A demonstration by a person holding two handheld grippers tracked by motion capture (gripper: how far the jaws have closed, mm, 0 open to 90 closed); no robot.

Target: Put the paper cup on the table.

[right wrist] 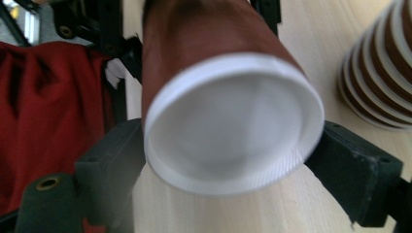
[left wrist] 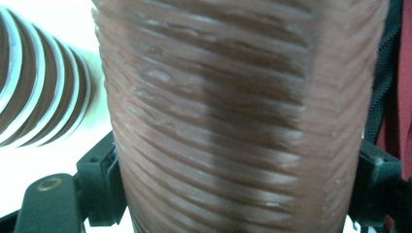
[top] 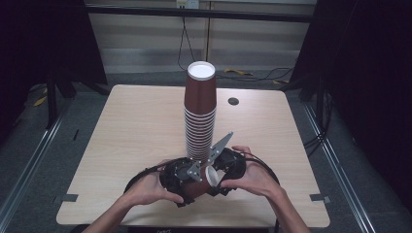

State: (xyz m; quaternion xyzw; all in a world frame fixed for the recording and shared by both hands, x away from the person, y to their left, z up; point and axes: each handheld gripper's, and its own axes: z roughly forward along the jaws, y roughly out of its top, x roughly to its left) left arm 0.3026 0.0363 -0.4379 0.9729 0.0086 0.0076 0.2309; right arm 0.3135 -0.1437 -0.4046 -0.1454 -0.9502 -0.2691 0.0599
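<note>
The brown paper cup (top: 200, 183) lies on its side at the near table edge, before the inverted cup stack (top: 199, 114); left gripper (top: 179, 178) pinches its ribbed wall; right gripper (right wrist: 228, 160) straddles the white base end, grip unclear; light, crushable, so I'd grip gently near the stiffer base.

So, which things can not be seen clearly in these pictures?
- High view: jaws of the left gripper and right gripper, hidden by the hands.
- Left gripper view: brown cup blurred, cut off by the edges.
- Right gripper view: cup stack cut off at the right edge.
</note>
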